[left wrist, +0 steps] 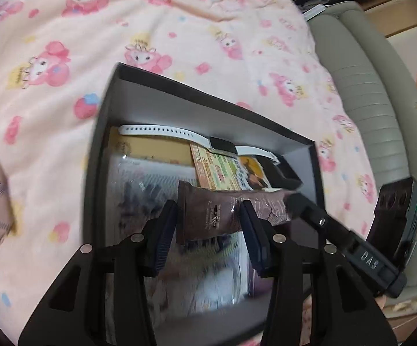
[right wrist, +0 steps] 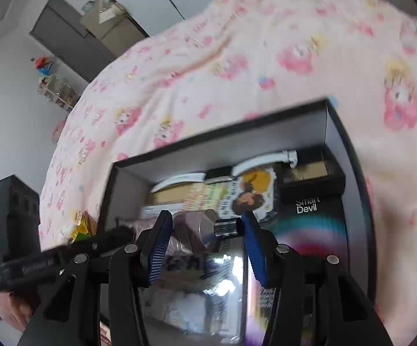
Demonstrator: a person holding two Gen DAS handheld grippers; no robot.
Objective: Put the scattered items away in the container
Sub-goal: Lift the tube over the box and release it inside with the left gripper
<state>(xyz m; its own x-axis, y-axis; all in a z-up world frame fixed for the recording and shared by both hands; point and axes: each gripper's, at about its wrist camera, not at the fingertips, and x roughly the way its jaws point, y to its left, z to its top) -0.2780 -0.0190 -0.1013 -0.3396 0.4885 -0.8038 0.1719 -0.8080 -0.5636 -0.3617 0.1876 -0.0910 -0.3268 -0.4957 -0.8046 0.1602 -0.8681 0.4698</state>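
over a pink cartoon-print blanket sits an open black box, its grey inner walls showing, and both grippers hang above it pointing steeply down. inside the box, toward 12 o'clock in the left wrist view, a white-strapped smartwatch lies along the far wall, with a colourful printed card just below it and a clear plastic packet at about 9 o'clock. the left gripper pinches a brown tube-shaped packet between its blue pads, the packet lying crosswise above the box's contents and sticking out past the right-hand pad toward 3 o'clock. at 4 o'clock in that view the other tool's black body comes into frame beside a grey padded bed edge. in the right wrist view the right gripper stands spread wide over the box, a small black knurled cylinder showing just inside its right-hand pad; whether that pad touches it i cannot tell, and the left-hand pad stands clear of it. a black carton printed "smart devil" lies in the box at 2 o'clock. outside the box at 9 o'clock a shiny yellow wrapper rests on the blanket, and a hand shows at 8 o'clock.
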